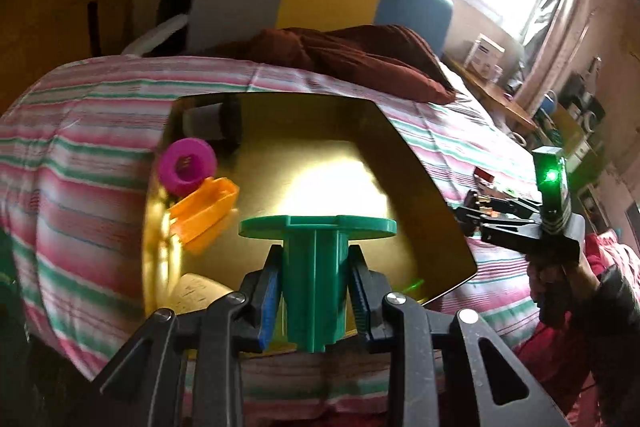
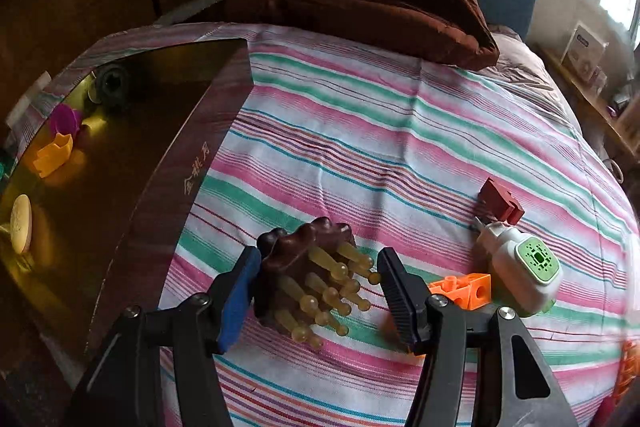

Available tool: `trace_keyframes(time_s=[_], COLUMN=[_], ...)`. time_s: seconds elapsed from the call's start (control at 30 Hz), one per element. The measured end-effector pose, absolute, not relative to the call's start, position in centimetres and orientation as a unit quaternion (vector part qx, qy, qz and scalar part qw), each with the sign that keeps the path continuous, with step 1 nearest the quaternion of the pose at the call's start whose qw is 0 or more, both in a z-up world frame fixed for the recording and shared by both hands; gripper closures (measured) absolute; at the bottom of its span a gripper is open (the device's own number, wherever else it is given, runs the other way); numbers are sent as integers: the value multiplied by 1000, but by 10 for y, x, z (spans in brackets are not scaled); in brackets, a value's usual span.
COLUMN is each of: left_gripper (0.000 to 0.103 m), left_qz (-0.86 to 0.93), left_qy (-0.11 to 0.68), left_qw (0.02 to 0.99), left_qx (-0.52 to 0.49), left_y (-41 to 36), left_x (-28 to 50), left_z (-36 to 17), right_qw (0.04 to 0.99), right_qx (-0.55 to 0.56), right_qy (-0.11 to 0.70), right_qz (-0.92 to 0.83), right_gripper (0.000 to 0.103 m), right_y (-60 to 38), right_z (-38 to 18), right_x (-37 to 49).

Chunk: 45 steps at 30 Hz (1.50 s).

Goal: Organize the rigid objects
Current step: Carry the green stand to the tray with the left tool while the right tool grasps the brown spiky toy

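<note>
Left wrist view first: my left gripper [image 1: 316, 291] points steeply down over the gold-lined box [image 1: 416, 163], clenched on the hub of a green flanged piece [image 1: 316, 247], both blue-padded fingers [image 1: 270, 303] pressed against its sides. The piece hangs above the box's bare middle, where there is plenty of free floor; a magenta ring [image 1: 187, 165] and an orange clip-like part [image 1: 206, 213] crowd the left wall. At the right edge of that view I see a gloved hand [image 1: 560, 283] holding the right gripper's handle out over the bed, level with the box's near corner. On the right wrist view, my right gripper [image 2: 318, 291] also tilts down onto the striped bedsheet [image 2: 400, 131], its fingers straddling a brown massage brush [image 2: 296, 259] with amber prongs; the left pad touches the brush body, the right pad stands apart from the prongs, so I count it as released, not gripping. The box wall sits just left of the brush, with gold characters printed on it that I cannot read with confidence. To the right lie a white and green pump device [image 2: 520, 267], an orange cube block [image 2: 468, 289] touching it, and a red block [image 2: 500, 203], with open sheet beyond.
</note>
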State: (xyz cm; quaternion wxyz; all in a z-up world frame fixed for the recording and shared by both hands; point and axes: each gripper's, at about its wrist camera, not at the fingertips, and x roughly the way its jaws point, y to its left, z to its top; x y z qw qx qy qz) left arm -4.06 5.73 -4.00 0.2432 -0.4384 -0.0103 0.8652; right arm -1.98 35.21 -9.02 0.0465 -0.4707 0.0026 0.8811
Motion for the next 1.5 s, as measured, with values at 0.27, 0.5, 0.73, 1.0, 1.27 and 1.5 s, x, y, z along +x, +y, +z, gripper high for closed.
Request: trace_keyframes(time_s=[0.27,0.5,0.73,1.0,1.27,1.5], left_gripper=[73,73,73,73,73,73], left_qz=[903,917,917,906,862,829], left_qy=[26,35,51,61,3,-68], left_qw=[147,134,141,158,209,217], left_qx=[-403,-374,-371,-388,-462,-511], left_y=[39,41,58,75,88,88], left_x=[-38,-37,-45,-64,-120,-185], left_z=[-28,-11,-7,-17,-43,-59], right_qw=[51,56,58,58,59,58], right_qx=[-470,-473,-475,-477,-476,-476], right_qy=[-15,-27,-25,-20,-24,-21], right_qz=[881,879,878,877,877,877], right_gripper=[43,45,45,45,45,45], right_y=[351,348,350,352,351,352], right_z=[-92,-93,-95,-95,-96,-97], right_x=[-25,-25,-26,-27,-28,-29])
